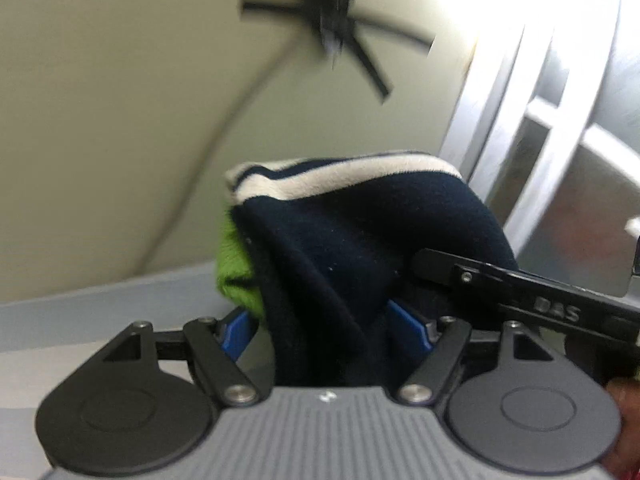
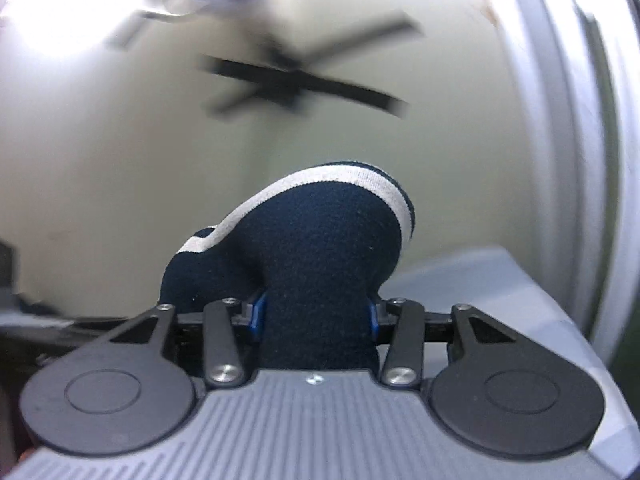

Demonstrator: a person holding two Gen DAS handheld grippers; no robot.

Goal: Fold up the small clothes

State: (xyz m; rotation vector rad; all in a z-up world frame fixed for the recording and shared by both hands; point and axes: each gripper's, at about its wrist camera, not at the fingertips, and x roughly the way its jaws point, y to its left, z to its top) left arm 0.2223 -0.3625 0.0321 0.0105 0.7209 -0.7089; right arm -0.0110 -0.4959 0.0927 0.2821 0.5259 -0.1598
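Note:
Both cameras point up toward the ceiling. My left gripper point(image 1: 320, 328) is shut on a navy garment point(image 1: 360, 248) with white stripes at its edge and a green part point(image 1: 236, 272) on its left side. The cloth bulges up between the blue finger pads point(image 1: 234, 338). The right gripper's black finger point(image 1: 520, 288) reaches in from the right and touches the same cloth. In the right wrist view, my right gripper point(image 2: 316, 316) is shut on the navy garment point(image 2: 320, 260), whose white-striped edge point(image 2: 360, 178) curls over the top.
A black ceiling fan point(image 1: 336, 20) hangs overhead and shows blurred in the right wrist view point(image 2: 296, 76). A white window frame point(image 1: 520, 128) stands at the right. A grey wall band point(image 1: 100, 292) runs low on the left.

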